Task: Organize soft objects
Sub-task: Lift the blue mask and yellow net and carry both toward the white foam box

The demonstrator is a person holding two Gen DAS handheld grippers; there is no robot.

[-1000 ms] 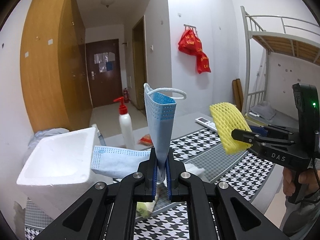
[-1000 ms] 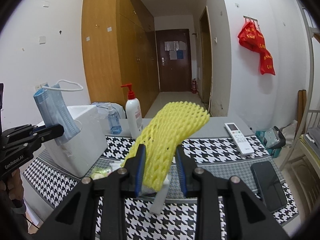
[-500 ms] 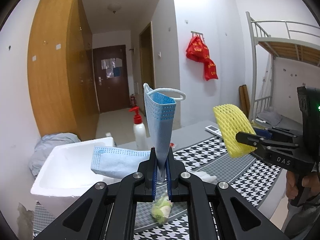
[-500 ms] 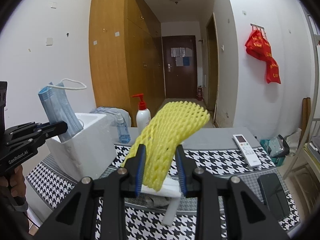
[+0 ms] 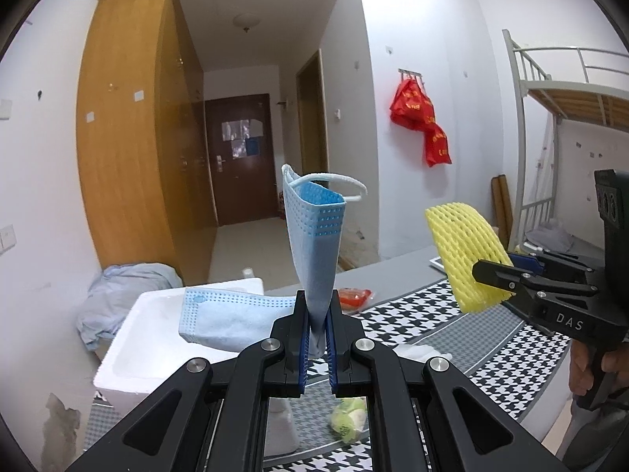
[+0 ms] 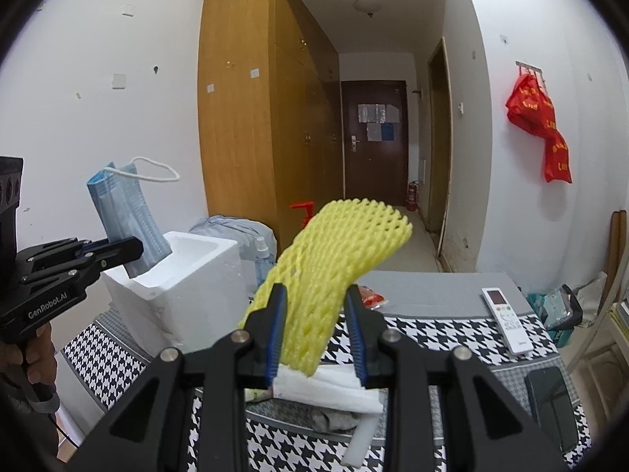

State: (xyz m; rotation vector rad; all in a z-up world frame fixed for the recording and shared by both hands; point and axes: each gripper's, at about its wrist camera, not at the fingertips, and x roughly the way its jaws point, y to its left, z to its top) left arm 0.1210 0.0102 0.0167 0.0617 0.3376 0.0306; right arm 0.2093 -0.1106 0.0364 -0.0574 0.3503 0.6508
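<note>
Blue face mask (image 5: 314, 244) stands upright, lower end clamped tight in left gripper (image 5: 317, 338), held above the table next to the white foam box (image 5: 157, 334); a 2nd mask (image 5: 232, 316) lies over the box's open top. Yellow foam net (image 6: 330, 271) is pinched btwn right gripper (image 6: 316, 330) fingers, sticking up & bending fwd over houndstooth cloth (image 6: 424, 338). Remote (image 6: 507, 324) w/ dark phone (image 6: 550, 397) on the cloth's right side.

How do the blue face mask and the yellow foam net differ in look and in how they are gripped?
The blue face mask is smooth pleated sheet with an ear loop; the yellow foam net is open mesh. The mask stands nearly upright in the left gripper; the net bends sideways from the right gripper. Both are held above the table.
</note>
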